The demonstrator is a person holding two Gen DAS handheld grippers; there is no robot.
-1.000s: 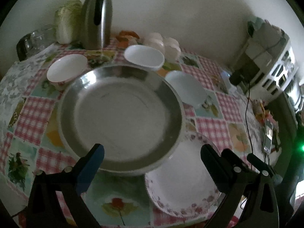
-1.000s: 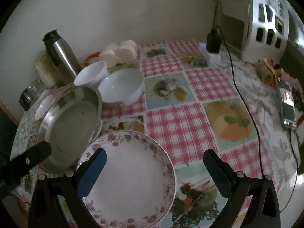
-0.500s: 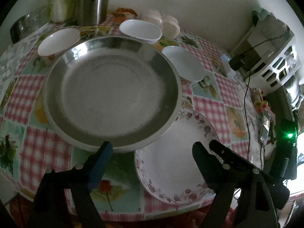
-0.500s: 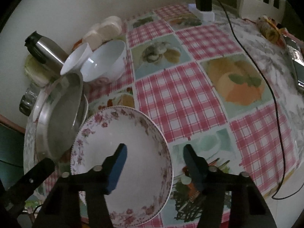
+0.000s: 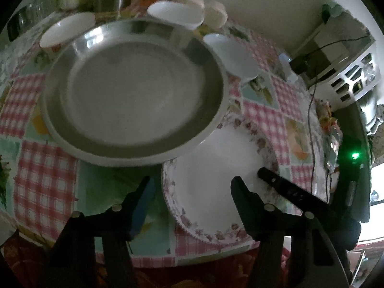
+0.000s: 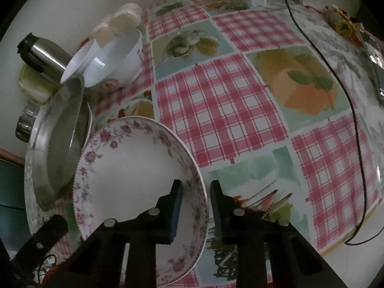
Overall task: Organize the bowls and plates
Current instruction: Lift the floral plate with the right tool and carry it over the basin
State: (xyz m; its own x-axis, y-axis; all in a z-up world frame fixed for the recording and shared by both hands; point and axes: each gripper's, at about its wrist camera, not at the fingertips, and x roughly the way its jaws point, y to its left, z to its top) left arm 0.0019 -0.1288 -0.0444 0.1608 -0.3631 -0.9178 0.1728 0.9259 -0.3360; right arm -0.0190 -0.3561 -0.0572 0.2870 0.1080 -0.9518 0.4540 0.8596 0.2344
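Two grippers over a table [image 6: 220, 110] with a pink-check patchwork cloth. Right gripper [image 6: 195, 192] points steeply down at the floral-rimmed plate [image 6: 134, 168] near the table's front edge; jaws narrow and closing, plate's right rim between them, one finger inside the plate, one outside. Cannot tell if the pads press the rim. Left gripper [image 5: 190, 187] jaws mid-wide and closing, straddling the same plate's left rim [image 5: 208, 180]: blue-padded finger over the cloth, other finger over the plate's white centre, not gripping. Steel plate [image 5: 134, 91] sits left of the floral plate, its rim overlapping the floral rim. Three white bowls [image 5: 175, 14] ring the steel plate's far side toward the wall edge. Steel flask [image 6: 45, 57] near the back left. Black cable [image 6: 336, 79] runs across the right side.
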